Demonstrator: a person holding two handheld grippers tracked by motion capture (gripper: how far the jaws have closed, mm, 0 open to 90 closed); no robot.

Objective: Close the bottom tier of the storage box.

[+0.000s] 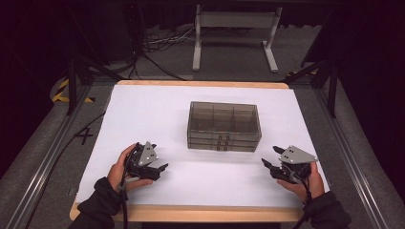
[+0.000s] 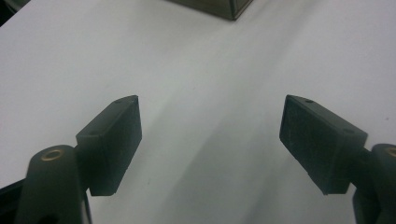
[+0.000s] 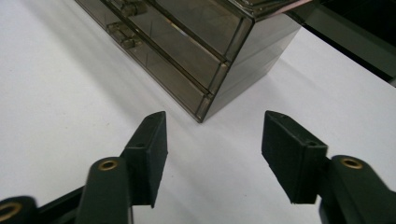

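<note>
Dark floor, loose cables and a pale metal stand (image 1: 235, 36) lay beyond a white-covered table (image 1: 143, 109) with a wooden edge. Near the table's middle, slightly toward its far side, stood a smoky translucent box (image 1: 224, 126), its long axis running left to right, its top showing dividers and its near face stacked in layers with small latches (image 3: 122, 36). It sat between the two hands and farther out than both. The right gripper (image 1: 273, 161) seemed marginally nearer, facing the box's near right corner from just beside it, jaws apart and empty. The left gripper (image 1: 161, 168) rested near the left front, jaws wide apart over bare white, the box's corner (image 2: 232, 10) well ahead of them.
</note>
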